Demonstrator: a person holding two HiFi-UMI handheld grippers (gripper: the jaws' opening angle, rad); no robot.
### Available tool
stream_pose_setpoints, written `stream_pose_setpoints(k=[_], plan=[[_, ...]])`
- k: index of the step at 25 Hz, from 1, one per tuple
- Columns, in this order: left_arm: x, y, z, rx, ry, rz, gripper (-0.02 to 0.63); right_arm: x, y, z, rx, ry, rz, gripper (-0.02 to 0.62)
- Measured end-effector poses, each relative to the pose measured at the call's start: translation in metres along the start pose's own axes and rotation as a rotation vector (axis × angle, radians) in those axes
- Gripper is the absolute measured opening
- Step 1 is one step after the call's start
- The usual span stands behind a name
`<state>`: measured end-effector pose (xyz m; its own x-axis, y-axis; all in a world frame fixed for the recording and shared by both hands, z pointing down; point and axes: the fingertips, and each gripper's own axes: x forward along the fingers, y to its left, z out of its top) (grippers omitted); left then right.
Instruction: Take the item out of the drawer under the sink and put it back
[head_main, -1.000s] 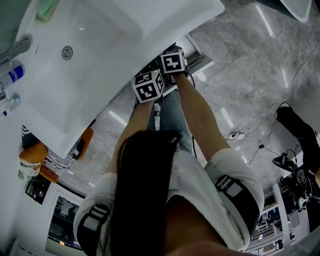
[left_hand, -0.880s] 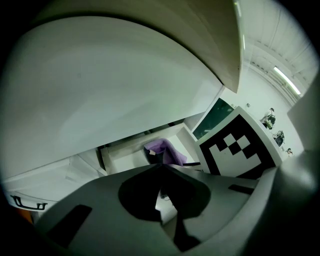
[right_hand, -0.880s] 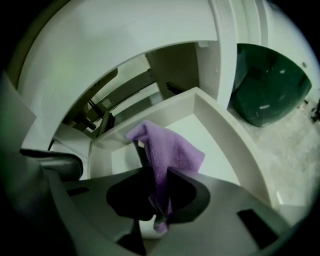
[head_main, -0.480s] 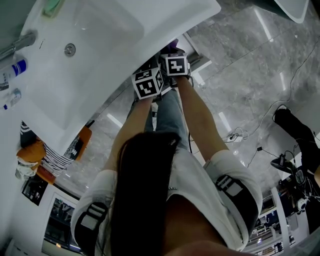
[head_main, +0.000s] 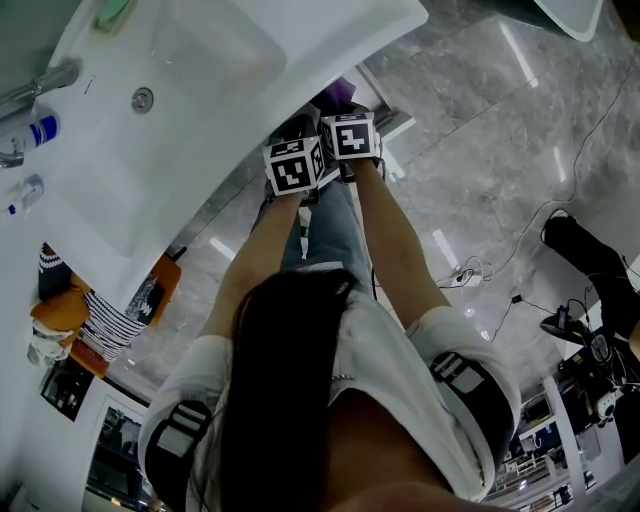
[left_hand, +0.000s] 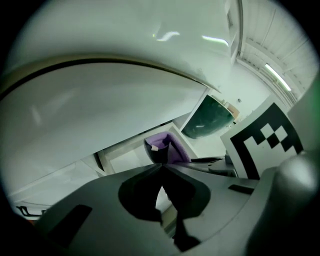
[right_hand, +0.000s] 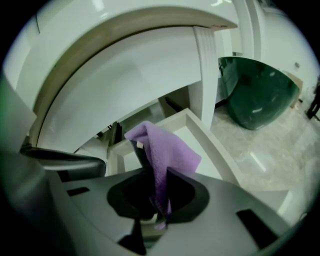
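Head view steeply down over sink (head_main: 200, 60), gripper views close, both facing drawer (right_hand: 206, 133)

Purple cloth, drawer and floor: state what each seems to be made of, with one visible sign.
Purple cloth: soft fabric, likely microfibre; drapes in folds, fuzzy matt surface.
Drawer: probably painted board; smooth, white, square-edged.
Floor: polished stone or tile; grey veining, glossy reflections.

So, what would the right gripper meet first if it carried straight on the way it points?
Probably the open drawer, just beyond the purple cloth that the right gripper has just closed on; depth is unclear.
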<state>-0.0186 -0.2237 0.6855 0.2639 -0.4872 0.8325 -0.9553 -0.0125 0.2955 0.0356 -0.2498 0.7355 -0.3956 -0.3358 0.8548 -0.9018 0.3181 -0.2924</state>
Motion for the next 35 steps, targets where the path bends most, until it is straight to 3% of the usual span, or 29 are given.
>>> stream_pose_setpoints(k=[6, 20, 26, 30, 35], plan=[[-0.009, -0.008, 0.001, 0.041, -0.001, -0.029, 0.005, -0.028, 0.000, 0.004, 0.015, -0.034, -0.013, 0.078], [-0.037, -0.023, 0.013, 0.048, -0.039, -0.065, 0.005, -0.085, 0.000, 0.017, 0.005, -0.118, -0.043, 0.077], [-0.053, -0.048, 0.027, 0.095, -0.083, -0.113, 0.005, -0.116, 0.002, 0.028, -0.008, -0.182, -0.063, 0.077], [-0.071, -0.060, 0.034, 0.169, -0.107, -0.157, 0.005, -0.136, 0.001, 0.034, 0.004, -0.210, -0.078, 0.077], [-0.090, -0.069, 0.041, 0.183, -0.134, -0.180, 0.005, -0.159, -0.005, 0.035, -0.025, -0.239, -0.085, 0.077]])
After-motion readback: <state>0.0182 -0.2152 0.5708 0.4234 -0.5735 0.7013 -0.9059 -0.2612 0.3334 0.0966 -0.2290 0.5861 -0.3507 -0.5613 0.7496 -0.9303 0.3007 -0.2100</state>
